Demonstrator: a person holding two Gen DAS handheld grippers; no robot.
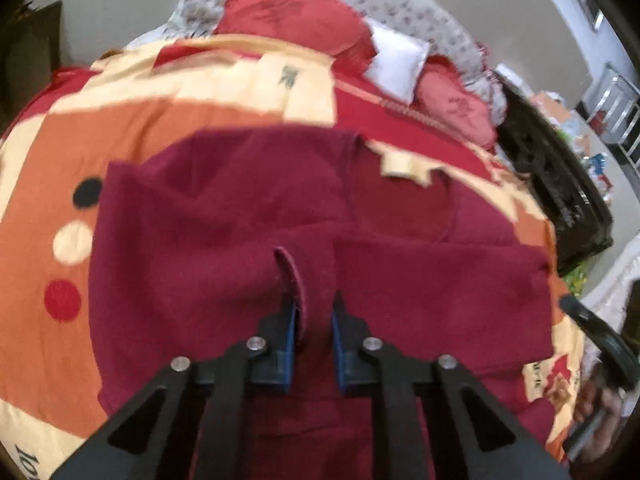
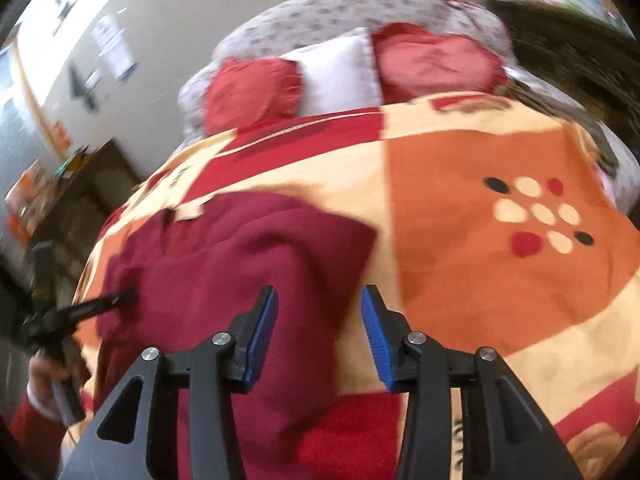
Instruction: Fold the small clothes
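A dark maroon garment [image 1: 240, 208] lies spread on a bed cover [image 1: 160, 120] patterned in orange, cream and red. My left gripper [image 1: 313, 300] is shut on a raised fold of the garment's hemmed edge, which stands up between the blue pads. In the right wrist view the same garment [image 2: 248, 248] lies at the lower left of the cover [image 2: 480, 160]. There my right gripper [image 2: 320, 294] hangs open over the garment's right edge, with nothing pinched between its blue pads [image 2: 264, 320]. The left gripper [image 2: 128, 295] shows at the garment's left side, held by a hand in a red sleeve.
Two red pillows [image 1: 288, 16] and a white pillow [image 1: 396, 60] lie at the head of the bed against a grey flowered headboard [image 1: 400, 4]. Dark furniture [image 1: 552, 184] stands along one side of the bed, and a low dark cabinet [image 2: 80, 200] along the other.
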